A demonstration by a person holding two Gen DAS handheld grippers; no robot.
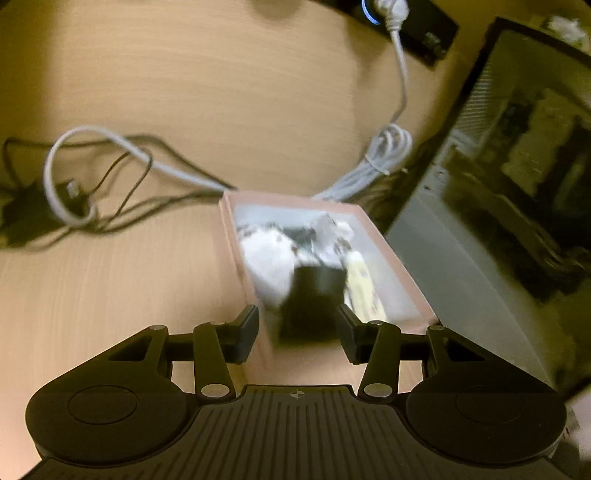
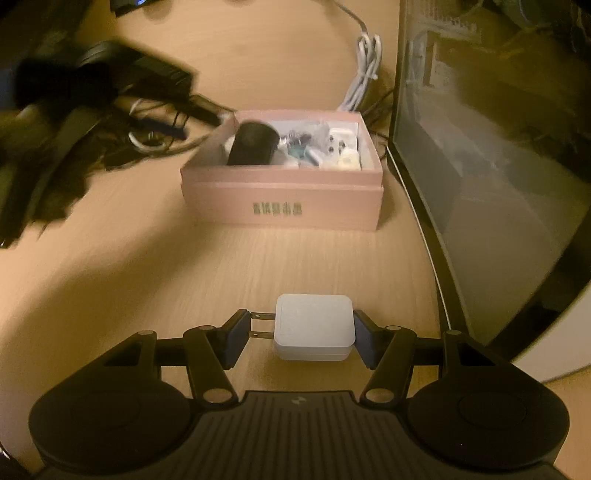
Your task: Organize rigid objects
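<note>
A pink cardboard box (image 2: 280, 206) stands on the wooden desk and holds several small items. In the left wrist view my left gripper (image 1: 297, 328) is open over the box's near end (image 1: 406, 284). A black cylinder (image 1: 314, 299) sits blurred just beyond the open fingers; in the right wrist view it (image 2: 253, 144) lies at the box's left end. My right gripper (image 2: 299, 336) is closed around a white plug adapter (image 2: 314, 325) low over the desk, its two prongs pointing at the left finger (image 2: 234, 339) and its far side touching the right finger (image 2: 365, 341).
A dark monitor (image 2: 480, 166) stands close along the box's right side. White cable (image 1: 388, 151) and black cables (image 1: 122, 173) lie behind and left of the box. A black power strip (image 1: 406, 26) lies at the desk's back. Dark blurred gear (image 2: 74, 110) fills the left.
</note>
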